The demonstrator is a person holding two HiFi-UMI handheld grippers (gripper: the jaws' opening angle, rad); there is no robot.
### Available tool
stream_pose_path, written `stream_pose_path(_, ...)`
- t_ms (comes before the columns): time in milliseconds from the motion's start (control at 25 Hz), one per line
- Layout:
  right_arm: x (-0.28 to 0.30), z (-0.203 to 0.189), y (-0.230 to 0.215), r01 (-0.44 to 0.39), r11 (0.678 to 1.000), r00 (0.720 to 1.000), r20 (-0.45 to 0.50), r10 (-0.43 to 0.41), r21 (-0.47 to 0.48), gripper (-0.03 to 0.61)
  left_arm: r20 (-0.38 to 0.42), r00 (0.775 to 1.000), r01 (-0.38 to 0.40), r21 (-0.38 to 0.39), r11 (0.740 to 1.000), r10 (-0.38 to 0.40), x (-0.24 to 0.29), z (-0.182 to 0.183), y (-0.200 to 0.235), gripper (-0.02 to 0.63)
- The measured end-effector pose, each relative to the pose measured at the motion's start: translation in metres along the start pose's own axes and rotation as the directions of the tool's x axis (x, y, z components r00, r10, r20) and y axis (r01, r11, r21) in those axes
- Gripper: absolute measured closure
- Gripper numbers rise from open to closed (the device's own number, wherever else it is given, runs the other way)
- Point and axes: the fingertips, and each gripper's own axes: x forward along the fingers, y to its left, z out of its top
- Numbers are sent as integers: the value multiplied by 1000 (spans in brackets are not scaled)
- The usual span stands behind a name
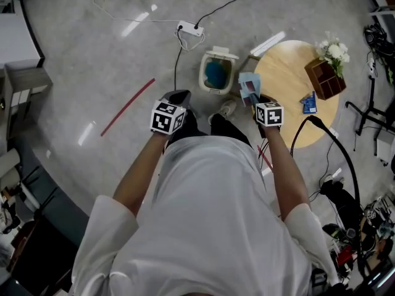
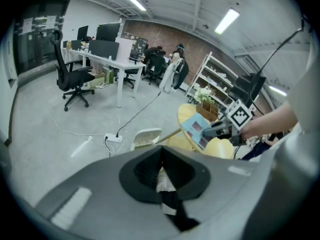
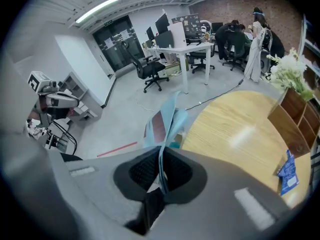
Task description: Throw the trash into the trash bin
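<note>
My right gripper point(image 1: 252, 97) is shut on a light blue, flat snack wrapper point(image 1: 248, 85) with a red patch on it. The wrapper sticks up out of the closed jaws in the right gripper view point(image 3: 165, 121). It hangs at the left edge of the round wooden table point(image 1: 290, 73), just right of the white trash bin point(image 1: 217, 71). The bin's lid is open and a blue bag lines it. My left gripper point(image 1: 178, 97) is over the floor, left of and nearer to me than the bin, shut with nothing in it point(image 2: 161, 155). The left gripper view also shows the bin point(image 2: 145, 135) and the wrapper point(image 2: 196, 129).
On the table stand a wooden box point(image 1: 325, 78) with white flowers point(image 1: 333, 49), and a small blue packet point(image 1: 309, 102) lies nearby. A power strip point(image 1: 190, 28) with cables lies beyond the bin. A red strip point(image 1: 128, 106) marks the floor to the left. Desks and office chairs point(image 2: 75, 79) stand further off.
</note>
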Motion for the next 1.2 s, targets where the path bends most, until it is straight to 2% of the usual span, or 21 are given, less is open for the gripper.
stream_pose_path(320,24,15,30,-41,998,999,-27,40,-37,569,14,999,-35,-29,999,35,-11,-7,24,611)
stream_pose_path(600,45,13,36,-56,998,997,-51,55,-34,569,14,999,-48,-34,998,49,-4,-15,37,611)
stream_pose_path(1200,98,6,42,-51,998,995,-81,55,45,569,-34,998,-46,-42,998,44,18,-34,71,611)
